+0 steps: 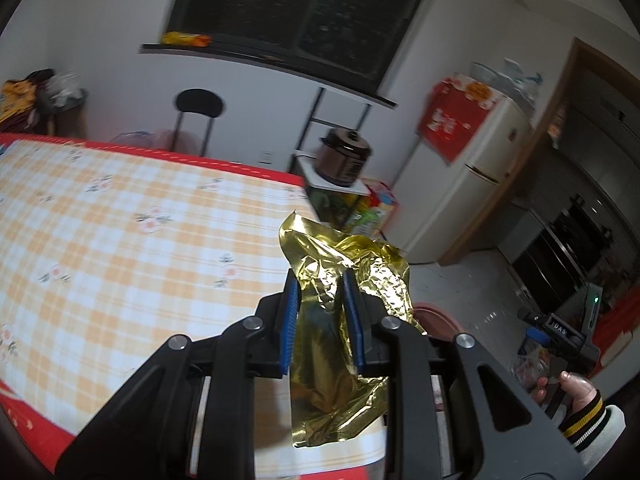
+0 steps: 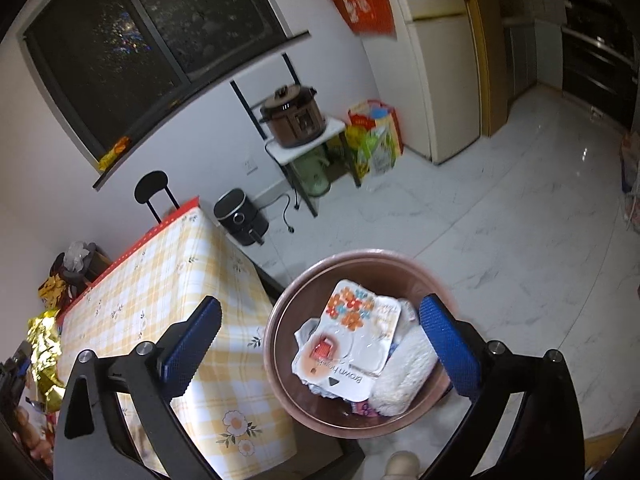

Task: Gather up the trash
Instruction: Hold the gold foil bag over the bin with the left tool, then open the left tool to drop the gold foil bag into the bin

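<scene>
The left hand-held gripper (image 1: pixel 320 300) pinches crumpled gold foil (image 1: pixel 352 280) above the desk (image 1: pixel 120 220) edge. The right hand-held gripper (image 2: pixel 320 344) hangs wide open, holding nothing, over the trash bin (image 2: pixel 280 320) beside the desk.

Gold foil wrapper (image 1: pixel 344 280); yellow-checked floral tablecloth (image 1: pixel 120 232); pink bin (image 2: pixel 280 344).

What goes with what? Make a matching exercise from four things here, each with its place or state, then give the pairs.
Things
1. gold foil wrapper
2. left gripper
3. right gripper
4. white blister card

Places or states
A. open, hanging above the bin
B. lying in the pink trash bin
C. pinched between two blue pads
D. shut on a piece of trash

Pairs: 1-C, 2-D, 3-A, 4-B
</scene>
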Motion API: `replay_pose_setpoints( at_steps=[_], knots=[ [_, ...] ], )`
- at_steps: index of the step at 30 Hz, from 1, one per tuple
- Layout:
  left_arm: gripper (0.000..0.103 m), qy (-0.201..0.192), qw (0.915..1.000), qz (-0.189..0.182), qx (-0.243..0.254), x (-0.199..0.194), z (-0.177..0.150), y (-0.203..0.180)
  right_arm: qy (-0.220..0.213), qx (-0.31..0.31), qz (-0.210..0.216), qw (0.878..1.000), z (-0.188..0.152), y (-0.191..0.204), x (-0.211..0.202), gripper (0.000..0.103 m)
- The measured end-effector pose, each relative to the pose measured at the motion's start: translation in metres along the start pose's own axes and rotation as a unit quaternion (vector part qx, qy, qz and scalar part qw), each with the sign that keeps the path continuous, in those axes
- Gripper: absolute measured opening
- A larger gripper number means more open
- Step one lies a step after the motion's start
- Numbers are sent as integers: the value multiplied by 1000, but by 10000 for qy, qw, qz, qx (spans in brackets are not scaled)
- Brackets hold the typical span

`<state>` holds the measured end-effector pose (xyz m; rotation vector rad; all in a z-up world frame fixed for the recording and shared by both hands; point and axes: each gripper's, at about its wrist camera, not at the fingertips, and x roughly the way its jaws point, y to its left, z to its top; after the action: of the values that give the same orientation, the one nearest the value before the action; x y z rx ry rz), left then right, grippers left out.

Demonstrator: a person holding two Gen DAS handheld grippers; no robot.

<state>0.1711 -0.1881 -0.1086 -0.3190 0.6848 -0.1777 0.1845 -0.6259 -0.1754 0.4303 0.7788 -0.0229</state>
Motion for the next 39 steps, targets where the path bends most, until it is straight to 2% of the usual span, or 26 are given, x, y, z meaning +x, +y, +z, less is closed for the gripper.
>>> replay_pose_setpoints(
  at_steps=[11, 21, 32, 39],
  knots=[
    [25, 204, 9951, -787, 570, 42, -9, -90, -406, -805, -396, 9951, 0, -19, -62, 98],
    [25, 486, 9870, -1221, 924, 78, -27, -157, -633, -891, -750, 9912, 1, -55, -100, 98],
    [25, 1141, 9786, -1014, 1379, 153, -57, -208, -549, -457, -981, 9926, -16, -104, -112, 98],
    [26, 1403, 9720, -889, 1662, 206, -71, -237, -388, -283, -1124, 9925, -28, -125, -109, 98]
  ],
)
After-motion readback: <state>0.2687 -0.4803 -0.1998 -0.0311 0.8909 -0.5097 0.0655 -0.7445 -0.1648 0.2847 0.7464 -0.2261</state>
